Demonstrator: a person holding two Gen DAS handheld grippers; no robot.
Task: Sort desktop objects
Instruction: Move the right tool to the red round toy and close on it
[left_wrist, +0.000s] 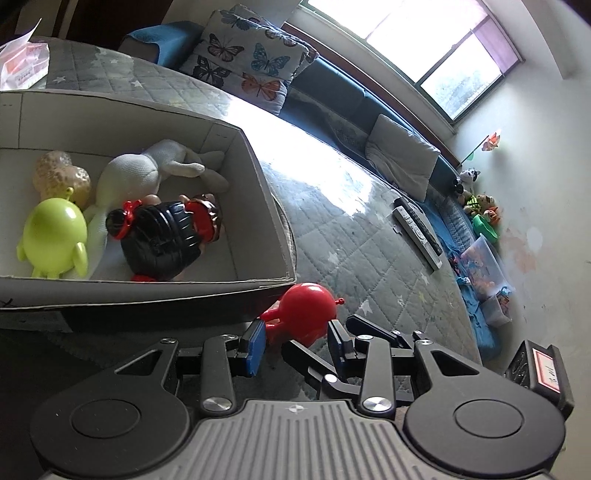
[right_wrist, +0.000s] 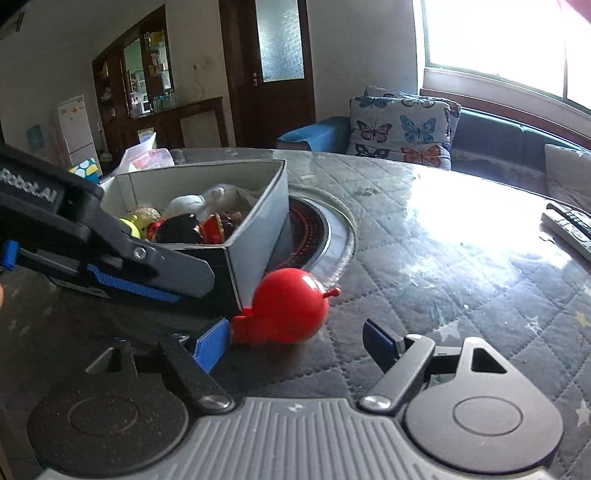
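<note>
A red round toy figure (left_wrist: 304, 314) lies on the quilted table beside the corner of a grey cardboard box (left_wrist: 258, 184). My left gripper (left_wrist: 295, 343) is open, its blue pads on either side of the toy's lower part. In the right wrist view the red toy (right_wrist: 286, 310) lies just ahead of my right gripper (right_wrist: 295, 343), which is open wide. The left gripper's fingers (right_wrist: 129, 284) reach in from the left there. The box (right_wrist: 255, 225) holds a green toy (left_wrist: 53, 238), a black-and-red doll (left_wrist: 162, 236), a white plush rabbit (left_wrist: 129, 177) and a yellowish bumpy toy (left_wrist: 59, 177).
Two remote controls (left_wrist: 417, 229) lie on the table near its far edge. A round hob ring (right_wrist: 314, 229) is set in the table behind the box. A sofa with a butterfly cushion (left_wrist: 251, 59) runs behind the table. A plastic bag (left_wrist: 22, 62) lies at the far left.
</note>
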